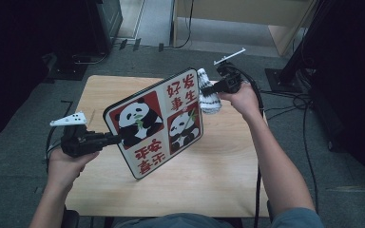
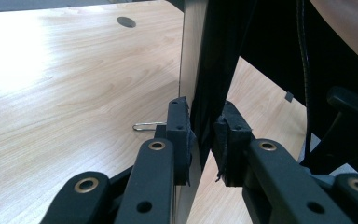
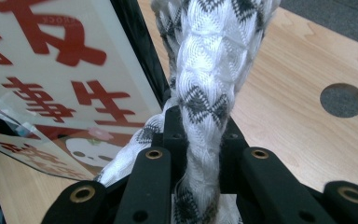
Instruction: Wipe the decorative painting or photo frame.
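The left gripper (image 1: 116,138) clamps the near edge of the board (image 1: 158,122), holding it tilted above the table (image 1: 218,166). The board is glossy white with a black rim, red characters and two pandas. At its far corner, the right gripper (image 1: 208,89) pinches a white, black-patterned cloth (image 1: 209,97) against it.

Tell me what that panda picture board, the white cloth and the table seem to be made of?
The panda board looks like a rigid panel with a glossy, glass-like or acrylic face: it mirrors the red lettering in the right gripper view, and its back is dark. The cloth looks like soft woven or knitted fabric, white with grey-black diamond patterning. The table seems wood or wood-look laminate, a pale, smooth surface with visible grain.
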The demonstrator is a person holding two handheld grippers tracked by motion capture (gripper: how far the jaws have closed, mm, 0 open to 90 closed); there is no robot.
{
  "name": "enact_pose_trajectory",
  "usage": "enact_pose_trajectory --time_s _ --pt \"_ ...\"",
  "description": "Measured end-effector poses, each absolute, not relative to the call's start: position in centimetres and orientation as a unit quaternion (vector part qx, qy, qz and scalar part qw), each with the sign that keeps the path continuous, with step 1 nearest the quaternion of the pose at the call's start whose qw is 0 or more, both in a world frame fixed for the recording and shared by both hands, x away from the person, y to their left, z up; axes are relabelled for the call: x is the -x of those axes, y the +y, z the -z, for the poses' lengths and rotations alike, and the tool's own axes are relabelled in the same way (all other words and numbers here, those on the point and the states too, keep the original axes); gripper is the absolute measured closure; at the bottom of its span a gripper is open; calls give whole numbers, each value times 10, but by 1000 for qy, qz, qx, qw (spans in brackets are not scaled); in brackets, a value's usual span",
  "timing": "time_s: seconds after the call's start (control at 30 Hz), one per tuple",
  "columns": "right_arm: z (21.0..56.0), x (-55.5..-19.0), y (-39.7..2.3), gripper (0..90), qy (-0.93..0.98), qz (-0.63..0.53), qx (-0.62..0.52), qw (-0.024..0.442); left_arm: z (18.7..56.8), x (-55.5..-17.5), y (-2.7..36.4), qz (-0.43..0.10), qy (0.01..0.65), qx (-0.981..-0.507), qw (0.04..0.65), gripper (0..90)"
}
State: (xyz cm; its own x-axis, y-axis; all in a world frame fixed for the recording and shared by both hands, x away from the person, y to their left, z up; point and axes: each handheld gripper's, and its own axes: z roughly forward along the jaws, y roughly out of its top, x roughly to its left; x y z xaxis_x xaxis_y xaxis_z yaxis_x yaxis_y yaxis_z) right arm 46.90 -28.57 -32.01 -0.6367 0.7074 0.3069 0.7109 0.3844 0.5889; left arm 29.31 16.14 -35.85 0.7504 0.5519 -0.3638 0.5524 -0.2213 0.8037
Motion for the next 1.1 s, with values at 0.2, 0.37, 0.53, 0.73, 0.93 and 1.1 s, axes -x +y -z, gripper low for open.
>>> enact_pose_trajectory --time_s 0.2,0.37,0.53,0.73,0.93,1.1 --pt "328 -467 -288 800 -830 355 430 11 359 -294 162 1 353 -780 517 782" --pt "335 -465 -290 800 -829 355 431 13 359 -294 162 0 353 -780 516 782" --pt "344 -464 -292 800 -830 352 432 16 359 -294 162 -1 353 -780 516 782" --pt "351 -462 -293 799 -829 348 437 23 359 -294 162 -3 354 -780 516 782" --pt "360 -461 -295 800 -829 346 438 28 359 -294 162 -5 355 -780 516 783" --pt "365 -460 -296 800 -829 343 440 31 359 -294 162 -4 354 -780 516 783"
